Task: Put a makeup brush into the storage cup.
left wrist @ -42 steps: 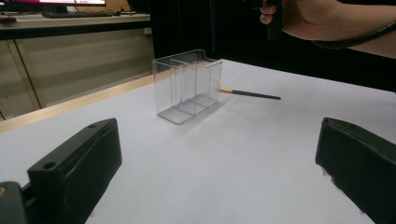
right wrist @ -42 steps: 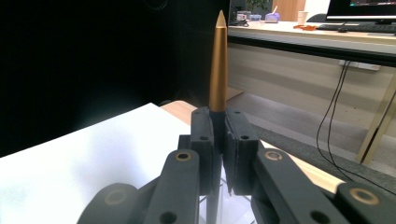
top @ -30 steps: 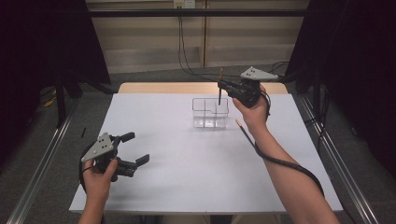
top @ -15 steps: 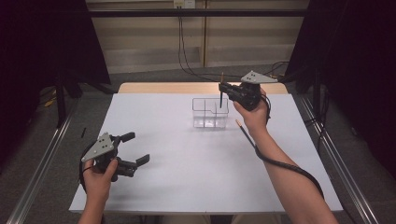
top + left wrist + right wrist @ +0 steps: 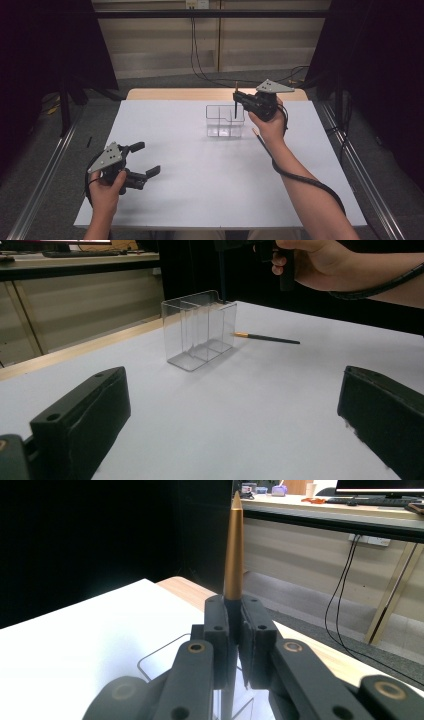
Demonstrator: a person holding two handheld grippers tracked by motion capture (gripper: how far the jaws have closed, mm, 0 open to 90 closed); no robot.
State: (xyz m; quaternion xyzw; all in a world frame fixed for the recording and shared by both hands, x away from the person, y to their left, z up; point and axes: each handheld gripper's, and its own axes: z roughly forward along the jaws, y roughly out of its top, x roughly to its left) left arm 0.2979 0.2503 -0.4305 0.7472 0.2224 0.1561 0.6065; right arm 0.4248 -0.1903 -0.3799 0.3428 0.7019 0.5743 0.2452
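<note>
Your left gripper (image 5: 145, 172) rests at 7 o'clock, its jaws wide and empty. Farther, at 1 o'clock, your right gripper (image 5: 236, 102) clamps a gold-tipped pen (image 5: 233, 550) upright above the clear holder (image 5: 225, 120) — not yet inserted. The left gripper view reveals another pen (image 5: 267, 338) lying behind the holder — still waiting.

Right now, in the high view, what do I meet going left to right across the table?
Left tongs held open, then the clear divided container, then the right tongs shut on an upright pen.
</note>
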